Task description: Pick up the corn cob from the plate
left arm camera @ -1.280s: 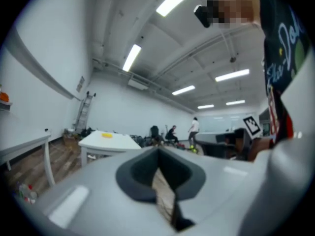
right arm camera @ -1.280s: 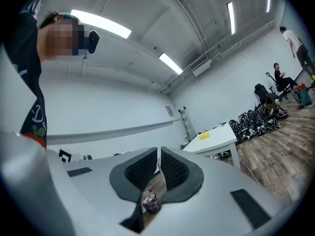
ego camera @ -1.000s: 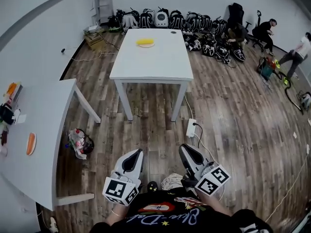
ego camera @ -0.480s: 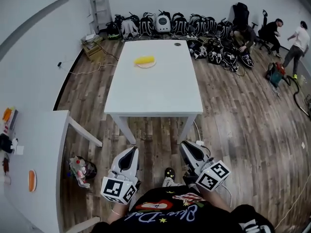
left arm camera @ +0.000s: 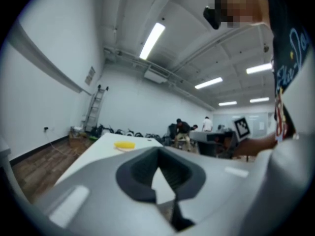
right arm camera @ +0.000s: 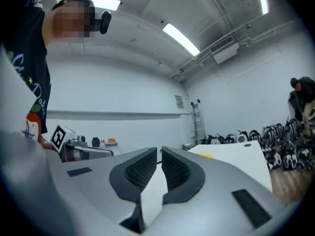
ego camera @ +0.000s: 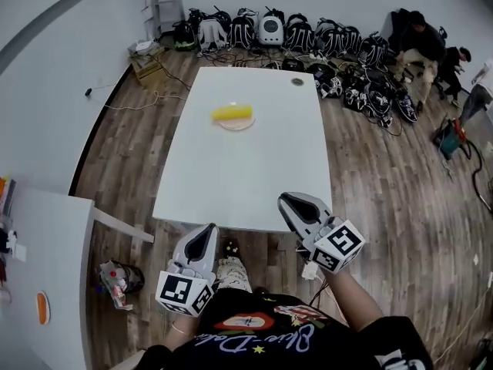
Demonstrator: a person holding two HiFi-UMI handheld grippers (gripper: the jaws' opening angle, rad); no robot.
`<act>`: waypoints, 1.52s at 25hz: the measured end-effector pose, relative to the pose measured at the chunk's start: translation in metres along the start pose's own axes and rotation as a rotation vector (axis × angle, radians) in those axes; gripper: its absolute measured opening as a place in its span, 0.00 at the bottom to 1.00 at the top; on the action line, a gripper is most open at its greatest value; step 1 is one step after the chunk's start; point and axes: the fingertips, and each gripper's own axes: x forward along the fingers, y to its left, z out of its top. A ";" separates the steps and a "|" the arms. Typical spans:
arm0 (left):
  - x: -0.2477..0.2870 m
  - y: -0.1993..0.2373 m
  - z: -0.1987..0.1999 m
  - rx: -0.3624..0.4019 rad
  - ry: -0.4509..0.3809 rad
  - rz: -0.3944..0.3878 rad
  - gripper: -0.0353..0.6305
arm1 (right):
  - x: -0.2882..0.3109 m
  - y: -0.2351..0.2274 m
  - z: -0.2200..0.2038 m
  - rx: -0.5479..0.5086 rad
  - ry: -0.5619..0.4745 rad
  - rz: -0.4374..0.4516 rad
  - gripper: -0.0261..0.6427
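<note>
The yellow corn cob (ego camera: 232, 113) lies on a small plate (ego camera: 238, 124) on the far left part of a white table (ego camera: 246, 176). My left gripper (ego camera: 206, 230) is held level just short of the table's near edge, shut and with nothing in it. My right gripper (ego camera: 286, 199) reaches over the near edge, also shut and holding nothing. In the left gripper view the corn cob (left arm camera: 124, 144) shows far ahead, beyond the closed left gripper (left arm camera: 158, 151). In the right gripper view a bit of the corn cob (right arm camera: 204, 155) shows past the right gripper (right arm camera: 160, 150).
A small dark round thing (ego camera: 297, 82) sits at the table's far right. Backpacks (ego camera: 293, 33) line the far wall, with people (ego camera: 420, 41) at the right. A second white table (ego camera: 38, 237) stands at the left, a bag of rubbish (ego camera: 115, 280) beside it. A power strip (ego camera: 310, 270) lies on the floor.
The person has walked up to the table, so it and the corn look nearer. Both grippers came forward with them; the right one now reaches over the near edge. Both stayed shut.
</note>
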 end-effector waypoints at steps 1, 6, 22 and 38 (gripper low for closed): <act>0.018 0.013 0.002 -0.008 -0.005 -0.001 0.04 | 0.023 -0.018 0.003 -0.044 0.028 0.032 0.06; 0.103 0.075 0.031 0.001 0.000 -0.037 0.04 | 0.151 -0.105 0.016 -0.242 0.189 0.134 0.07; 0.209 0.218 0.020 -0.137 0.099 -0.056 0.04 | 0.391 -0.247 -0.113 -0.413 0.800 0.398 0.41; 0.237 0.256 0.022 -0.186 0.094 -0.033 0.04 | 0.410 -0.276 -0.179 -0.640 1.229 0.656 0.43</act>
